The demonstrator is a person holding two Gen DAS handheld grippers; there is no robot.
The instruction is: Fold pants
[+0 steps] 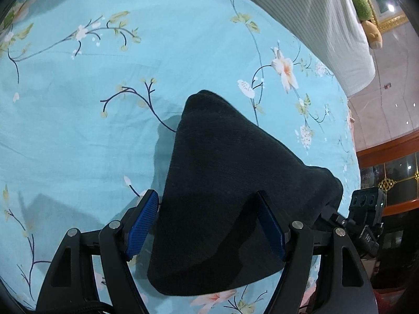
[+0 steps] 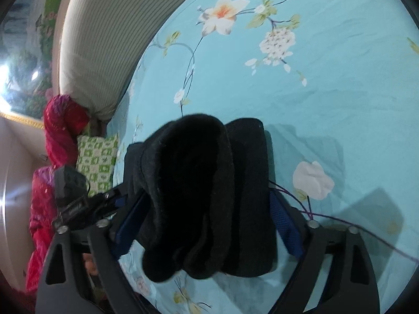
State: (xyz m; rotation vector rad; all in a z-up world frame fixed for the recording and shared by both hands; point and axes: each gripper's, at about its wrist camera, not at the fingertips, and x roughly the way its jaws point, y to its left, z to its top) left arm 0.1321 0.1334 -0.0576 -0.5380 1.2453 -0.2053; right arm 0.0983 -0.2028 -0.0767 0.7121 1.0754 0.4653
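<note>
The black pants (image 1: 222,170) are folded into a thick bundle that hangs a little above the blue floral bedsheet (image 1: 78,130) and throws a shadow on it. My left gripper (image 1: 207,195) is shut on the bundle, with cloth filling the gap between its blue pads (image 1: 142,225). In the right wrist view the same bundle (image 2: 199,188) shows rolled layers, and my right gripper (image 2: 207,196) is shut on it, both pads against the cloth. The two grippers hold it side by side: the right one (image 1: 366,209) shows at the left view's edge, the left one (image 2: 70,191) in the right view.
A white ribbed pillow (image 1: 327,26) lies at the bed's far edge with a green plush toy (image 1: 362,5) behind it. A green-checked cushion (image 2: 97,162) and a red garment (image 2: 62,130) sit beside the bed. A purple thread (image 2: 340,222) trails over the sheet. A wooden cabinet (image 1: 387,151) stands beyond.
</note>
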